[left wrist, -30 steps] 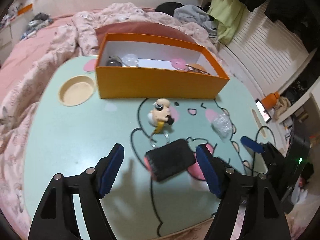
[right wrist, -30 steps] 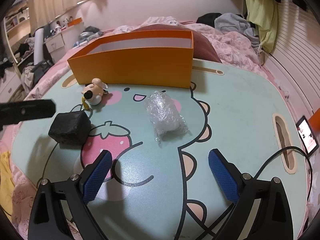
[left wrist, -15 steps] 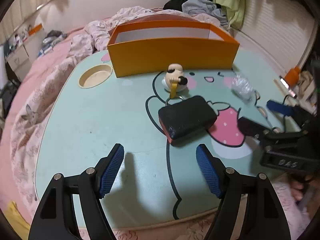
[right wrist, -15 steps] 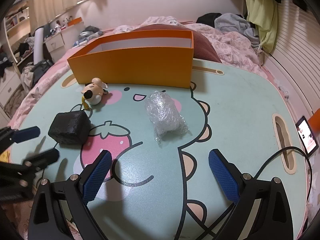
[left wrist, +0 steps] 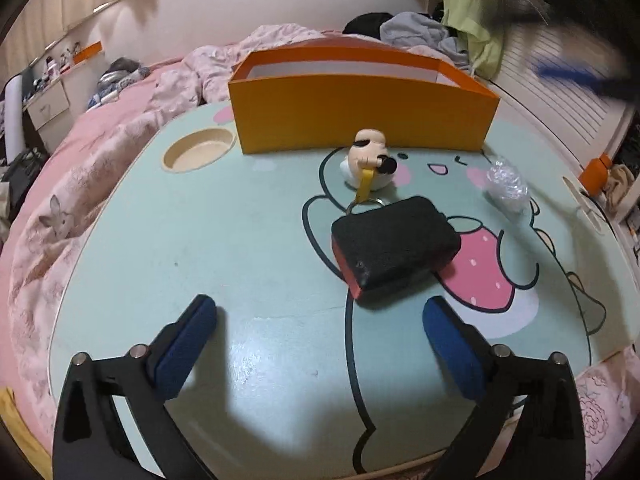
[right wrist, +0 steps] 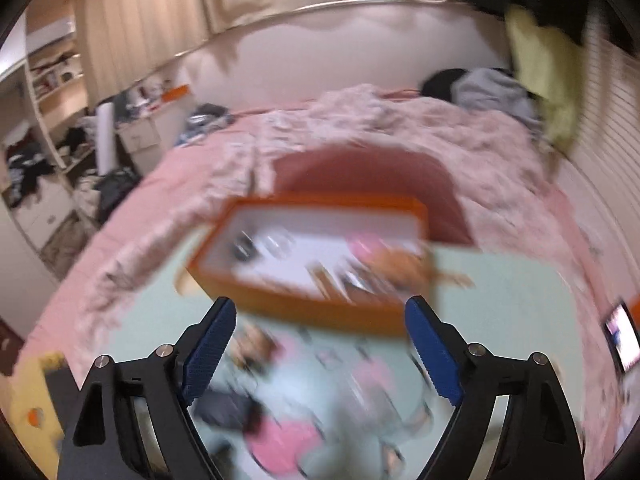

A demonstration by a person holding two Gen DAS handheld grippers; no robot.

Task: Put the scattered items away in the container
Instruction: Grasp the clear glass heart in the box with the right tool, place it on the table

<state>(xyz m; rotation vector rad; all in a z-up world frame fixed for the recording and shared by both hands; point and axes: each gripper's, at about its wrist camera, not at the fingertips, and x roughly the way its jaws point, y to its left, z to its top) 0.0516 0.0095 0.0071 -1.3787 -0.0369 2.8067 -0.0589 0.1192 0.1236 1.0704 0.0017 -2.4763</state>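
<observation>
On the mint cartoon table [left wrist: 200,240] lie a black pouch [left wrist: 394,248], a small figurine keychain [left wrist: 370,160] and a clear bubble-wrap bundle [left wrist: 506,184]. Behind them stands the orange box [left wrist: 360,112]. My left gripper [left wrist: 320,308] hangs low over the table's near side, its jaws opening, nothing between them; the pouch lies just ahead and to the right. The right wrist view is blurred. My right gripper [right wrist: 320,308] is high above the table, facing the orange box [right wrist: 312,280], which holds several small items. Its jaws are closing on nothing.
A round cup recess [left wrist: 199,155] sits left of the box. A pink quilted bed [left wrist: 120,128] surrounds the table's far and left sides. An orange bottle [left wrist: 596,172] and a lit phone [right wrist: 622,340] lie off the right edge. A blurred blue finger [left wrist: 576,76] crosses the upper right.
The left gripper's jaws have spread wider, with the pouch now closer ahead. The right gripper has swung up from the bubble wrap to look down on the orange box, its jaws narrower.
</observation>
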